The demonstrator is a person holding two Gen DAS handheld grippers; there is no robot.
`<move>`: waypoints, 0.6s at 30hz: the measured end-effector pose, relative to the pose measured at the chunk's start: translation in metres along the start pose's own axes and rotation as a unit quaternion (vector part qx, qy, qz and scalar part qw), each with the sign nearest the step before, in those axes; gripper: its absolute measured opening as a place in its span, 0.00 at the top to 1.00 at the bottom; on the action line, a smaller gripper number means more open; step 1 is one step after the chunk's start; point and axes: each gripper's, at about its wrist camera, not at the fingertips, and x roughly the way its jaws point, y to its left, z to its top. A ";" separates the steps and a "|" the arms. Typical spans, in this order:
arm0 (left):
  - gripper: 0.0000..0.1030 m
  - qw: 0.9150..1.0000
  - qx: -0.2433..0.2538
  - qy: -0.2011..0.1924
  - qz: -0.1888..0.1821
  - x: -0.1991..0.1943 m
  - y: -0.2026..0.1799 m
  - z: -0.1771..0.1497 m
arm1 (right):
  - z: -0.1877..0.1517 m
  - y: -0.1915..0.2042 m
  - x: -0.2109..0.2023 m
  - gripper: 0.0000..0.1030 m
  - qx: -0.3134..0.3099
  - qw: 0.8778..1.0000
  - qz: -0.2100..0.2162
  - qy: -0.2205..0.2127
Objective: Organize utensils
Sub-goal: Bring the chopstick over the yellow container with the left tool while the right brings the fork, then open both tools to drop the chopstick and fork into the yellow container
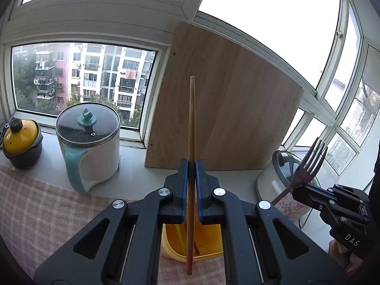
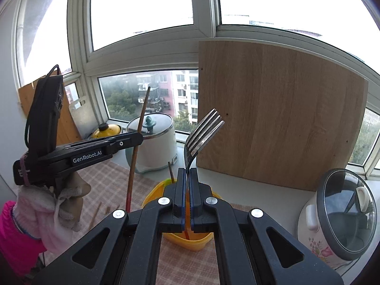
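My left gripper (image 1: 192, 166) is shut on a wooden chopstick (image 1: 192, 118) and holds it upright above a yellow utensil holder (image 1: 171, 242). The same gripper (image 2: 139, 139) and chopstick (image 2: 136, 156) show at the left of the right wrist view. My right gripper (image 2: 187, 174) is shut on a metal fork (image 2: 201, 135), tines up, above the yellow holder (image 2: 152, 194). The fork (image 1: 308, 163) also shows at the right of the left wrist view. Another stick (image 2: 171, 171) stands in the holder.
A wooden board (image 1: 225, 106) leans on the window. A white pot with a glass lid (image 1: 87, 142) and a yellow-lidded dark pot (image 1: 21, 142) stand on the sill. A flowered cooker (image 2: 337, 218) sits at the right. Loose chopsticks (image 2: 96, 213) lie on the checked cloth (image 1: 35, 209).
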 end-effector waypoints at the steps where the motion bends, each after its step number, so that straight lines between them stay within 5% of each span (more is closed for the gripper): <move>1: 0.96 1.000 0.001 -0.001 0.004 0.005 -0.001 0.001 | -0.002 -0.004 0.003 0.99 0.002 1.000 -0.003 0.003; 18: 0.96 1.000 -0.008 0.014 0.026 0.043 0.005 -0.021 | -0.027 -0.013 0.047 0.99 0.007 0.998 -0.006 0.063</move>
